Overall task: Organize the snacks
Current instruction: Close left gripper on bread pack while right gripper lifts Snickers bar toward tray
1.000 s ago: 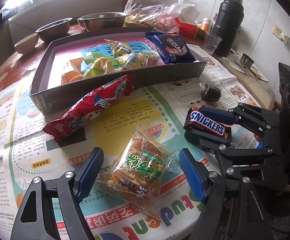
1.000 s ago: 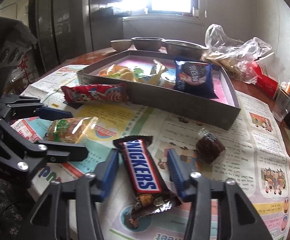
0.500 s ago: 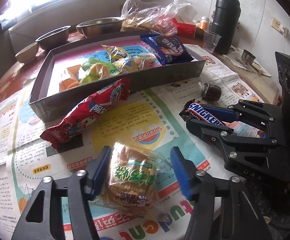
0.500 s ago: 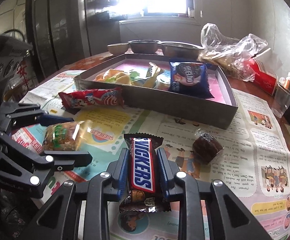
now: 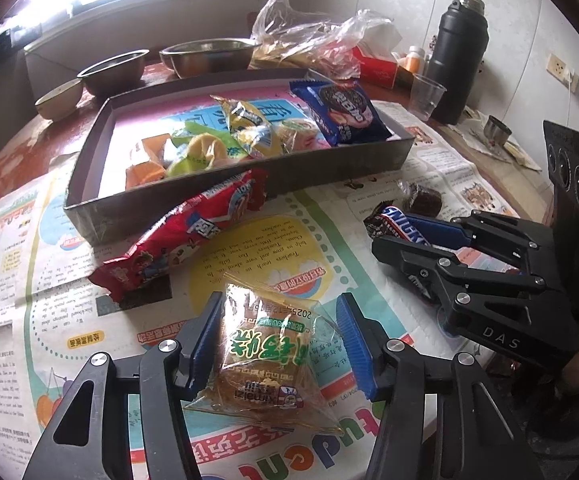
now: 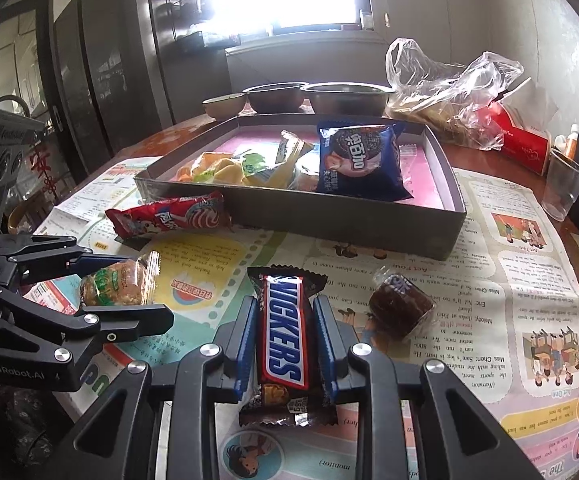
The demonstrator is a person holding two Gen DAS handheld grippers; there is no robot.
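The right gripper (image 6: 285, 344) was clamped on a chocolate bar (image 6: 283, 332) marked "SNICKERS", lying on the newspaper (image 6: 501, 296). The left gripper (image 5: 279, 340) was closing around a cake packet (image 5: 265, 356) marked "ximaizi", near the box (image 5: 329, 168).

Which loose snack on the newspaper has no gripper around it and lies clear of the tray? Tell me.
The small dark brown cake in clear wrap, lying alone right of the Snickers bar. The red packet is also ungripped but rests against the tray.
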